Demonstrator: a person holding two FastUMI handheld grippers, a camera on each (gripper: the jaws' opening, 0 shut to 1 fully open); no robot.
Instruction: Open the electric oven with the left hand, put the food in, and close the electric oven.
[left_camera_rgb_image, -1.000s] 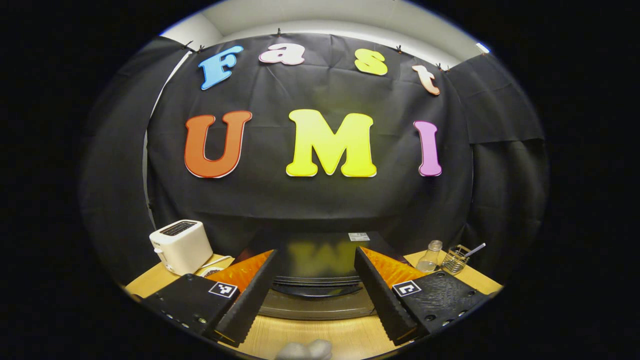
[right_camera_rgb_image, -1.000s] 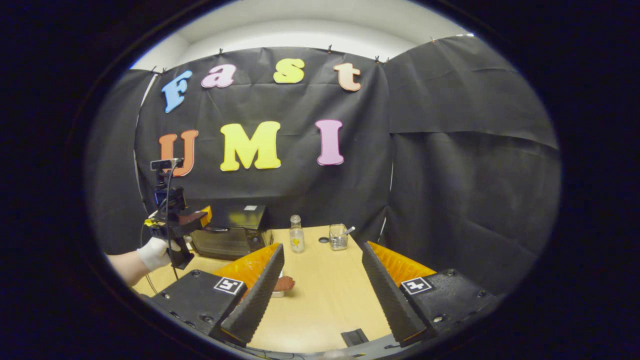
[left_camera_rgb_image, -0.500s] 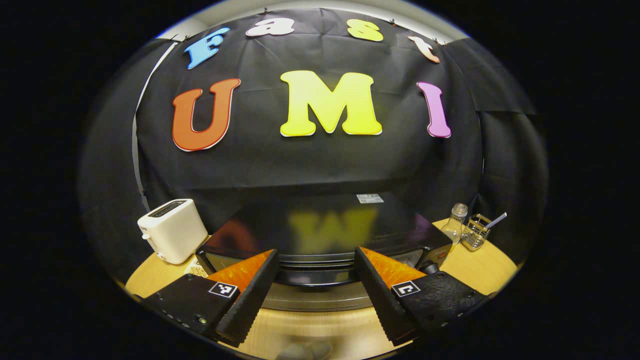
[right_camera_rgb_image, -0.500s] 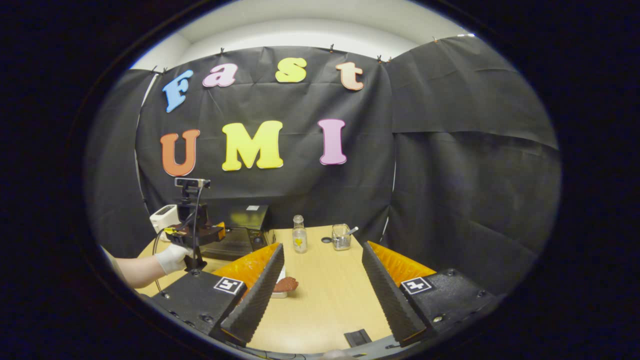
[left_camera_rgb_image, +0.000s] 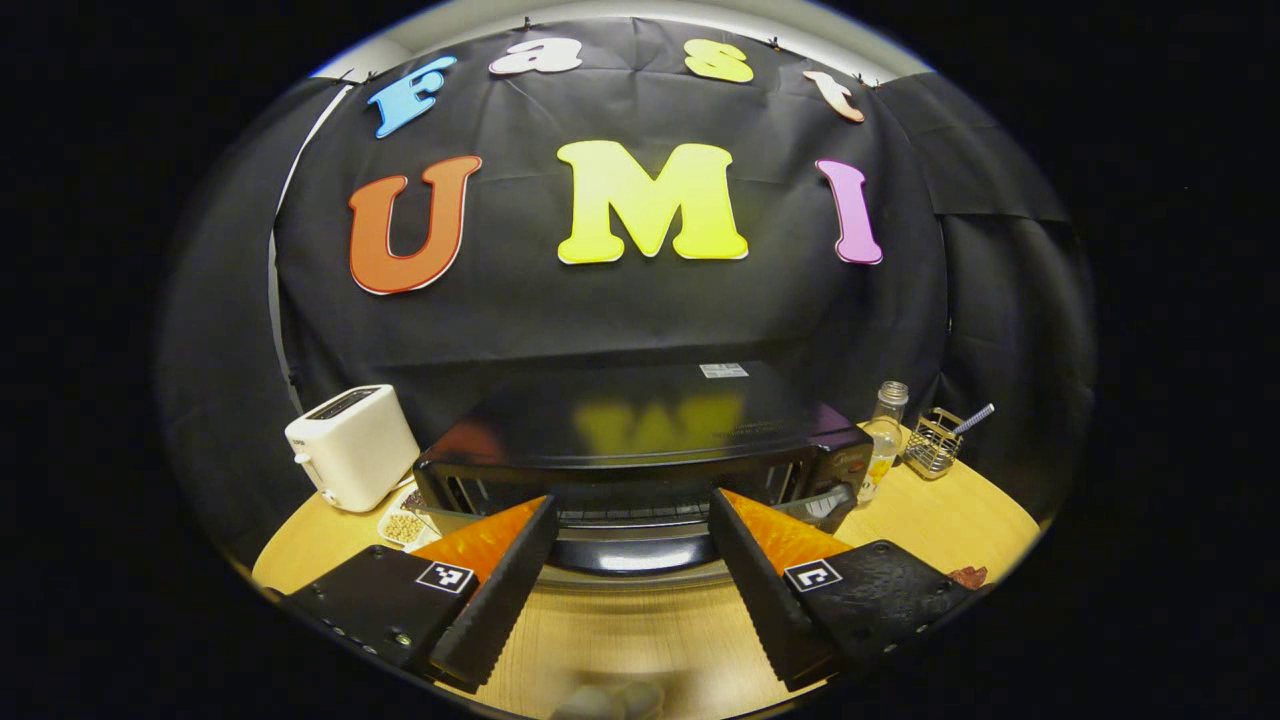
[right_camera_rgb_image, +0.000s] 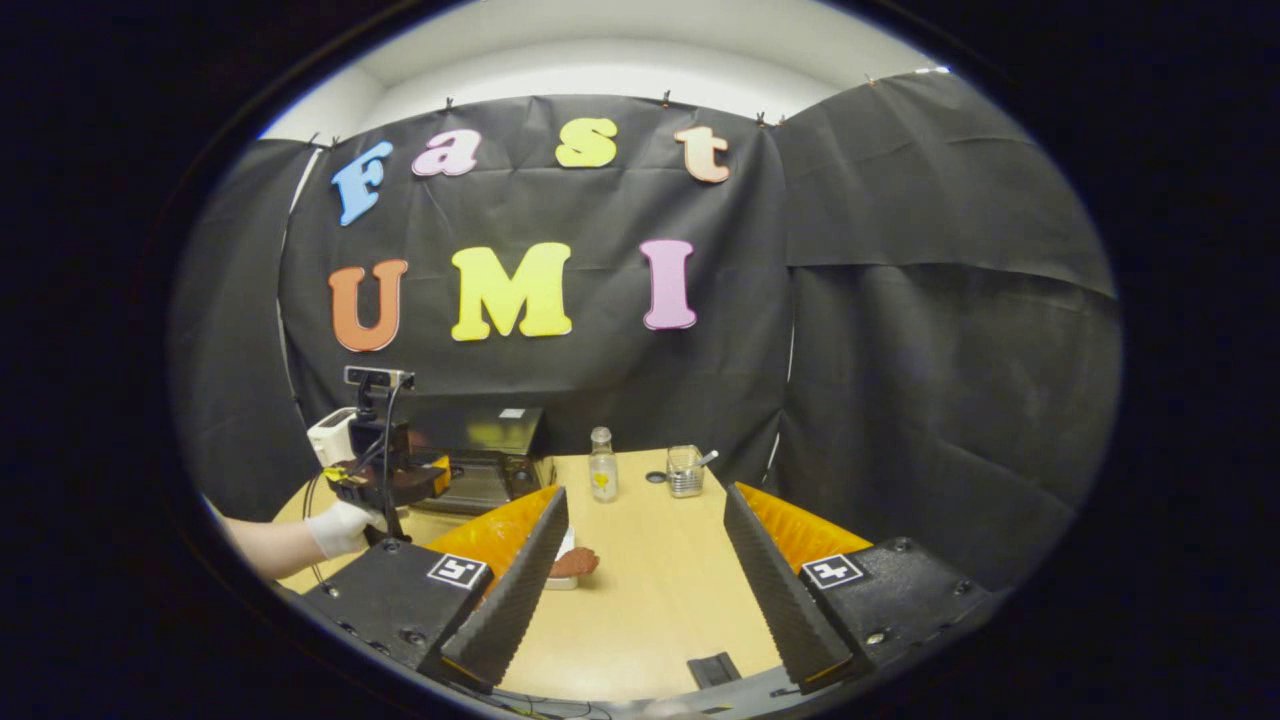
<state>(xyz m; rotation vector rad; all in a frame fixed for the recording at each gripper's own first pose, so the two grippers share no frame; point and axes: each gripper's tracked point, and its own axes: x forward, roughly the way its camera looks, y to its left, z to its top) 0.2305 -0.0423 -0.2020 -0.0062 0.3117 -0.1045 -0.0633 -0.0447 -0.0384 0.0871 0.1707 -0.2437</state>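
Risk: left gripper (left_camera_rgb_image: 632, 570), jaws wide apart w/ oven (left_camera_rgb_image: 640, 450) door handle (left_camera_rgb_image: 625, 553) between but not clearly pinched, could slip off & let the half-open door snap back. It's level, aimed at oven front. Right gripper (right_camera_rgb_image: 645, 575) hangs open, empty, over table (right_camera_rgb_image: 650, 600); food (right_camera_rgb_image: 575, 563) near its left finger.

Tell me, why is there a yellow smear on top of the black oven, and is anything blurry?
Left gripper view: the smear is the wall's reflection on the glossy oven top; a blurred pale shape sits at the bottom edge. Right gripper view: the table bulges from fisheye distortion, with even light.
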